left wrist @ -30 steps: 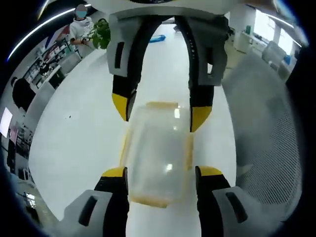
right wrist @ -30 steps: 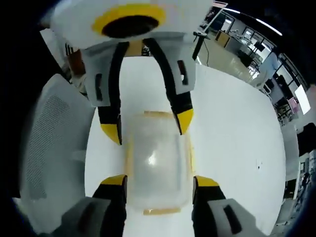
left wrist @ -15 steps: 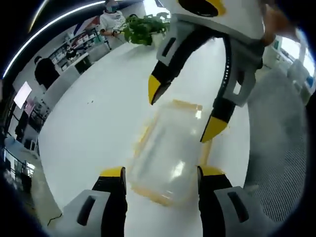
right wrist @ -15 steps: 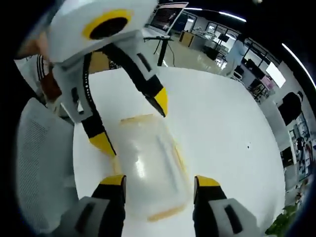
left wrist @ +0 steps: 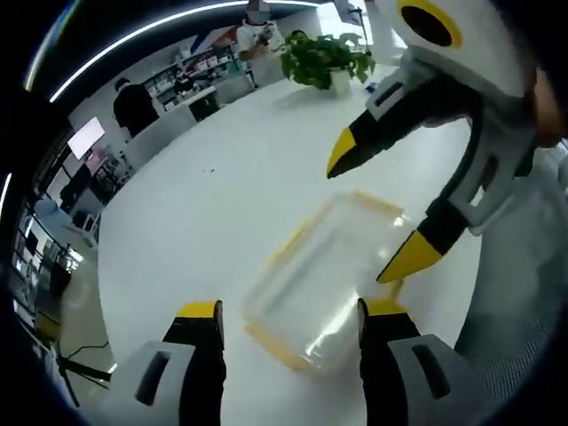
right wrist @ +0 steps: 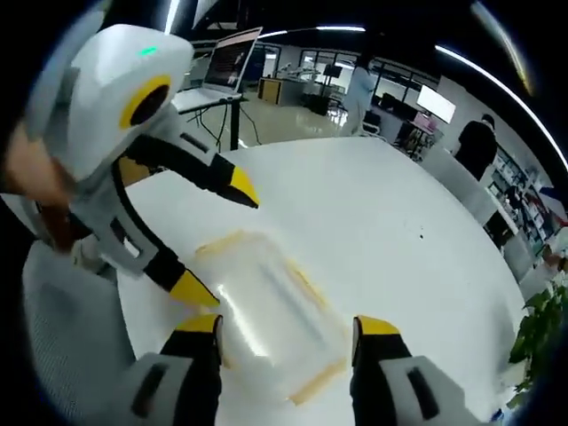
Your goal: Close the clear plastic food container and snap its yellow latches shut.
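The clear plastic food container [left wrist: 327, 280] with yellow latches lies flat on the white table [left wrist: 204, 222], its lid on top. My left gripper [left wrist: 288, 312] is open, its yellow-tipped jaws standing either side of the container's near end. The right gripper [left wrist: 383, 209] comes in from the right, open, spanning the container's far end. In the right gripper view the container [right wrist: 271, 306] lies between my right gripper [right wrist: 288, 328] and the left gripper [right wrist: 213, 240], both open and astride it. Neither gripper holds anything.
A grey mesh chair [left wrist: 532, 257] stands at the table's edge, also seen as the chair [right wrist: 71, 355]. A potted plant [left wrist: 324, 62] sits at the table's far end. People stand by desks and shelves in the background.
Both views have swung and tilted, so the container now lies diagonally in them. The two grippers have turned relative to each other; the container stays on the table.
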Available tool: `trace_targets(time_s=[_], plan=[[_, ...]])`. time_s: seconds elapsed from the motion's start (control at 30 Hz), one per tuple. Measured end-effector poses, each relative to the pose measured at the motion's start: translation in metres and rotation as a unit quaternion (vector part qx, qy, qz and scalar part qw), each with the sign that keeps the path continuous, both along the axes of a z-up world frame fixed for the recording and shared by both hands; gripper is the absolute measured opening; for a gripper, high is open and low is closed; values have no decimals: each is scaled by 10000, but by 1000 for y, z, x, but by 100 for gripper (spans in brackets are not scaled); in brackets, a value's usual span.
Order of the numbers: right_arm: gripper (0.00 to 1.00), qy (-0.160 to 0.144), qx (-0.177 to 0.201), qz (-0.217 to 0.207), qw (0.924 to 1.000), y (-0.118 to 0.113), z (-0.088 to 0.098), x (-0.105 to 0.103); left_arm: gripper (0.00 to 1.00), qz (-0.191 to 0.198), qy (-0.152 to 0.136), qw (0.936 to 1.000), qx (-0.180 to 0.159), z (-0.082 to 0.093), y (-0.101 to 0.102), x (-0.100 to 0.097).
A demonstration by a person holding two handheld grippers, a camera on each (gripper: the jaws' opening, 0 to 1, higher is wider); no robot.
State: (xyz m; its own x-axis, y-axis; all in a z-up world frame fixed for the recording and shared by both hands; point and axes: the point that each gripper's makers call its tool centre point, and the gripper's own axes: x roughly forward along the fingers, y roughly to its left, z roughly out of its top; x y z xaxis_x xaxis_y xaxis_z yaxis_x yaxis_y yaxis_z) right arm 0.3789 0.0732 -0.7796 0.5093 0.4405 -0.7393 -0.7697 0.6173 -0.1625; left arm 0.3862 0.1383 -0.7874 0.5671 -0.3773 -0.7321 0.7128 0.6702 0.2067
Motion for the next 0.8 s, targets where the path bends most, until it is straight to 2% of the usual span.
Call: trace_targets(time_s=[0.03,0.13,0.47,0.7,0.73,0.8], plan=[[58,-35,94,-299,9995,-2,1,1,59,185,39,9998,-115,-1,0,0],[58,-150,181,-659,9976,-3,3,3,59,414,124,9987,-275,-3,-1,-1],[57,-30,419,-922,9949,-9,0,4,58,613,211,9965,-533,-3,-2,4],[60,-35,669,-1082,9919,-16,-5,3,63,791,353,9924,-876,-10,8,7],[59,-60,720,-1118,9911,-18,-5,4,63,831,348,9917,-919,-9,11,8],[60,-51,1117,-1348,9845,-18,-1,7,62,1059,290,9869,-1185,-5,16,11]])
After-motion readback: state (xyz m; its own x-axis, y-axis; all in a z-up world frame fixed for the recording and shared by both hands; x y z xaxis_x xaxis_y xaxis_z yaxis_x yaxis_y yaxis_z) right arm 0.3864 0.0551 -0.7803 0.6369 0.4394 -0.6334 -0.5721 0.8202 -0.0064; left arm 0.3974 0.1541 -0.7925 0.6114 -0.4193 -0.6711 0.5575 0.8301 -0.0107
